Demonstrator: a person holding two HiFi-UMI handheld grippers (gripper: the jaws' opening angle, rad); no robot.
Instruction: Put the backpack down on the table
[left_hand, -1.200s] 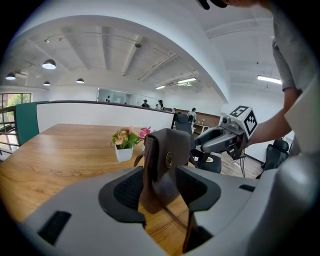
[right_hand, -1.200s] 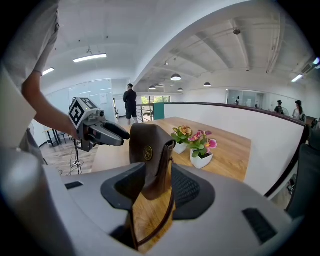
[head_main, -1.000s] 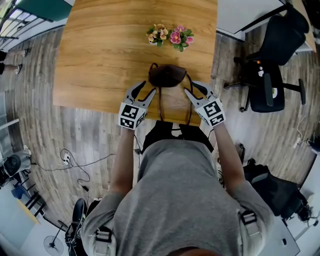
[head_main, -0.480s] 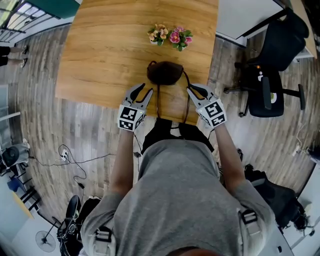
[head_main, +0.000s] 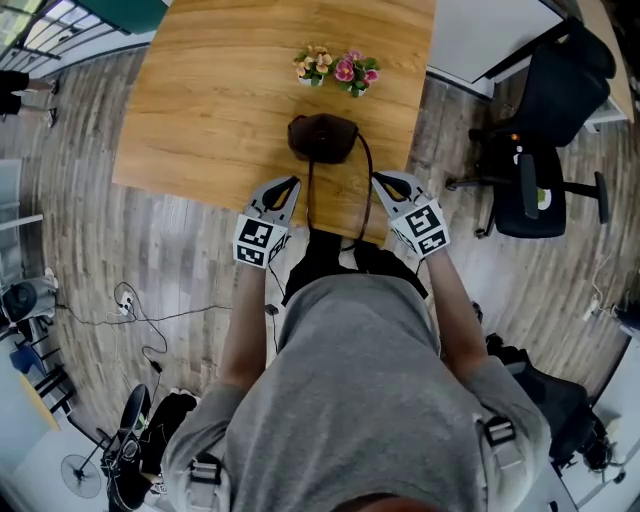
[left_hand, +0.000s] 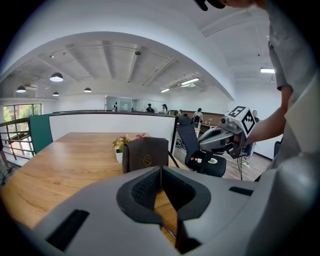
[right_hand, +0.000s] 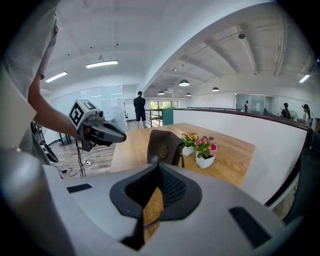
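The dark brown backpack (head_main: 322, 138) stands upright on the wooden table (head_main: 200, 100), its two thin straps (head_main: 310, 200) trailing over the near edge. My left gripper (head_main: 290, 183) hovers at that edge, left of the straps and short of the bag. Its jaws have just been closing and are shut with nothing between them. The right gripper (head_main: 378, 180) mirrors it on the other side, also just closed and empty. In the left gripper view the backpack (left_hand: 146, 154) sits beyond the shut left gripper (left_hand: 161, 170). From the right gripper (right_hand: 157, 167) the bag (right_hand: 164, 146) is likewise apart.
Two small flower pots (head_main: 318, 62) (head_main: 355, 72) stand just behind the backpack. A black office chair (head_main: 530, 150) is on the floor to the right of the table. Cables (head_main: 150, 320) lie on the floor at the left. A white partition (right_hand: 235, 130) borders the table's far side.
Both grippers have drawn back from the sides of the backpack toward the table's near edge, and their jaws went from open to shut. The backpack stays on the table.
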